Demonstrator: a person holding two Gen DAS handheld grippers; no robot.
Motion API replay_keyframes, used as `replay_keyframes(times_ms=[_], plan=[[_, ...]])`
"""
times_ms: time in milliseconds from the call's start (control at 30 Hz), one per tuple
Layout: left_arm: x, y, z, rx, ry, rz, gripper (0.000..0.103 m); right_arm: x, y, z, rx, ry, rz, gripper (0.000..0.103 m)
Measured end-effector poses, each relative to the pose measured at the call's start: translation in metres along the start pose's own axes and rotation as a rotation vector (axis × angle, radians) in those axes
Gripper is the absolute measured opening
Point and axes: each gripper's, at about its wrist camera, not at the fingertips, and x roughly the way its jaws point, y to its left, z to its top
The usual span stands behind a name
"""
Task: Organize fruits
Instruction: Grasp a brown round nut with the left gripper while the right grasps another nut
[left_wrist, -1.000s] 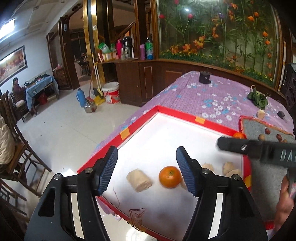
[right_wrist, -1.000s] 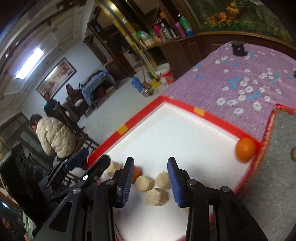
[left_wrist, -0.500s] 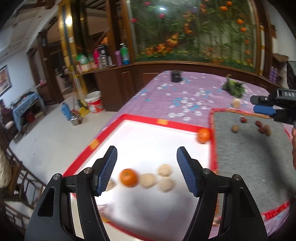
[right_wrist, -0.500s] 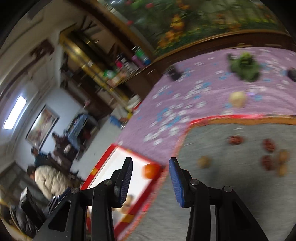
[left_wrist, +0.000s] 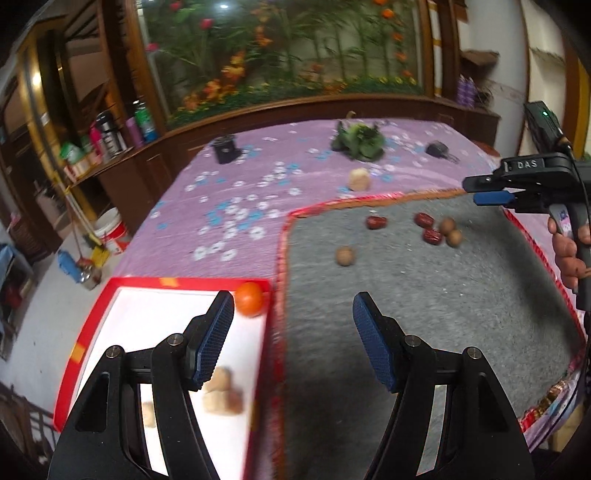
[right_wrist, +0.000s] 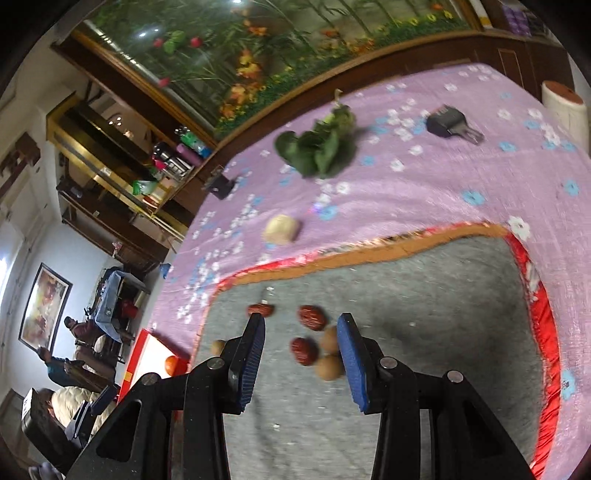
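A grey mat (left_wrist: 424, 314) with a red border holds red dates (left_wrist: 376, 222) and round brown longans (left_wrist: 345, 255). My right gripper (right_wrist: 301, 360) is open above a cluster of a date (right_wrist: 303, 350) and longans (right_wrist: 328, 367). My left gripper (left_wrist: 291, 343) is open and empty over the mat's left edge. A white tray with a red rim (left_wrist: 92, 310) to the left holds an orange (left_wrist: 249, 298) and pale fruit pieces (left_wrist: 221, 397). The right gripper also shows in the left wrist view (left_wrist: 495, 192).
A purple flowered cloth (left_wrist: 240, 206) covers the table. On it lie a pale piece (right_wrist: 280, 229), a leafy green bunch (right_wrist: 321, 144), a black key fob (right_wrist: 447, 120) and a small black cup (left_wrist: 225, 147). People sit far left (right_wrist: 70, 398).
Both grippers have swung right, from the white tray to the grey mat. The right gripper now hangs over the dates and longans. Both stay open.
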Motion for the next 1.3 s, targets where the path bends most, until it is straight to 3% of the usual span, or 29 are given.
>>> replay_keyframes(times_ms=[233,367,433,533,600,700,733,800,933,1067,1300], plan=[[0.022,-0.044,0.011,0.086,0.05,-0.07,0.068,0.03,-0.008,-0.002,0.002,0.113,-0.068,0.04],[0.025,-0.059,0.014,0.108,0.062,-0.105,0.067,0.053,-0.001,0.004,-0.042,0.156,-0.14,0.036],[0.026,-0.064,0.016,0.116,0.073,-0.114,0.067,0.069,-0.001,0.004,-0.051,0.211,-0.159,0.028],[0.028,-0.07,0.017,0.12,0.087,-0.132,0.067,0.07,0.002,0.003,-0.107,0.2,-0.162,0.027],[0.033,-0.08,0.021,0.113,0.114,-0.179,0.067,0.069,0.0,0.003,-0.123,0.203,-0.149,0.027],[0.04,-0.101,0.028,0.107,0.138,-0.262,0.067,0.063,-0.015,0.009,-0.046,0.22,-0.035,0.026],[0.043,-0.109,0.031,0.109,0.143,-0.288,0.067,0.055,-0.024,0.014,-0.001,0.204,0.027,0.026],[0.05,-0.127,0.037,0.13,0.144,-0.321,0.067,0.04,-0.031,0.021,0.033,0.154,0.065,0.026],[0.075,-0.159,0.053,0.169,0.16,-0.354,0.066,0.021,-0.053,0.026,0.128,0.082,0.072,0.026],[0.093,-0.172,0.07,0.215,0.145,-0.366,0.048,0.019,-0.062,0.028,0.176,0.073,0.081,0.026],[0.127,-0.179,0.074,0.326,0.18,-0.372,0.039,0.013,-0.061,0.03,0.188,0.062,0.106,0.026]])
